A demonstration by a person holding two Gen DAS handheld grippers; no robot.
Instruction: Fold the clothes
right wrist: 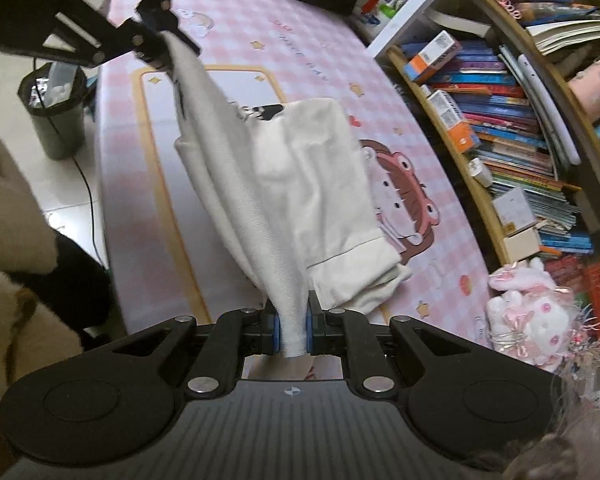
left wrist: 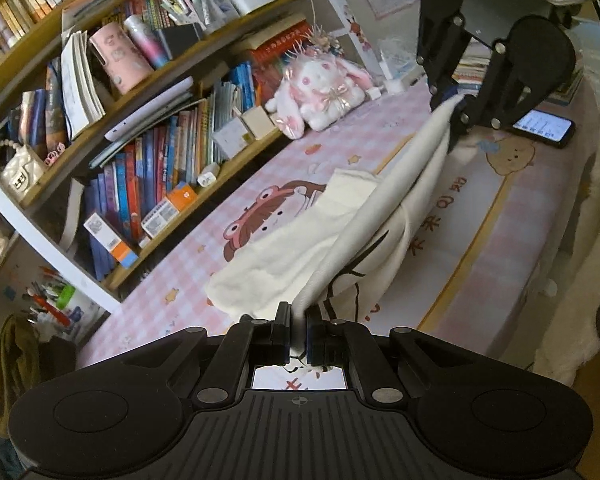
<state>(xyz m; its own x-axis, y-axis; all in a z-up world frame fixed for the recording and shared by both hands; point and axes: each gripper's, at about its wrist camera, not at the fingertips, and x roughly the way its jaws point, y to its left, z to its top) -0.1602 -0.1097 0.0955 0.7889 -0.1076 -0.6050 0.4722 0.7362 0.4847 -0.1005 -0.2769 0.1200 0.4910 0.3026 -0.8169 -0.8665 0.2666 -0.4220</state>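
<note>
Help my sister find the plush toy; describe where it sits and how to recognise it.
Start at the pink checked table against the bookshelf. The plush rabbit sits on the table by the lowest shelf's row of books. It is the only soft toy there: white, with pink ears and bows.

pink checked table (right wrist: 300,12), white garment (right wrist: 320,168), phone (left wrist: 544,128)
</note>
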